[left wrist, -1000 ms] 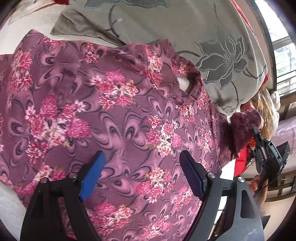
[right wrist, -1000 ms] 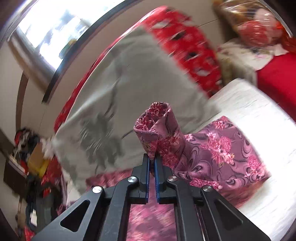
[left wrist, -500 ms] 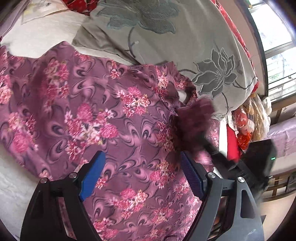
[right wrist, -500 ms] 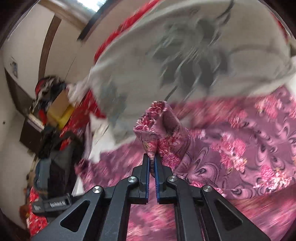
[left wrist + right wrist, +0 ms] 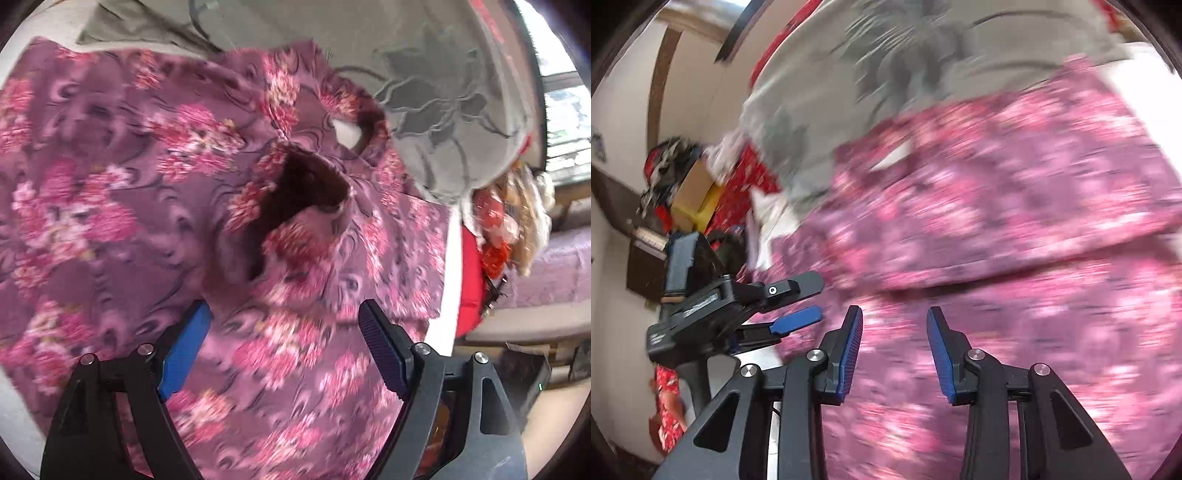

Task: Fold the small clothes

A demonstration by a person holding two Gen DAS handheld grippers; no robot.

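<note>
Two grippers: both mine, and neither holds anything.
Left gripper (image 5: pixel 284 343): my jaws stand wide apart over the near part of the garment (image 5: pixel 147 192), the blue pads clear of the cloth.
Right gripper (image 5: pixel 894 347): my jaws stand apart at a middling gap, nothing between them, floral cloth under and ahead of them.
Left gripper seen from the right (image 5: pixel 798 299): it reaches in from the left side of that view, fingers spread, over the cloth's left edge.
Where the garment lies: spread on the pale bed (image 5: pixel 14 413), filling most of both views.
Edges: the far edge runs against the grey blanket (image 5: pixel 443 110); the right edge stops just short of the bed's white border (image 5: pixel 445 280); the near left corner leaves a strip of bed bare.
Room to move: open air above the cloth; the blanket bulks up behind it, a red cushion (image 5: pixel 469 280) and clutter stand off the right side.
Long axis: I cannot tell for sure; in the left view the cloth stretches mostly left to right, the neck opening (image 5: pixel 351 133) toward the far right.
Fold: a flap (image 5: pixel 295 206) lies turned over near the middle, showing a dark fuzzy lining.
Material: soft, thin purple fabric with pink flower clusters and swirls, lying in shallow wrinkles.
Blur: the right view is smeared, so fine detail there is lost.
</note>
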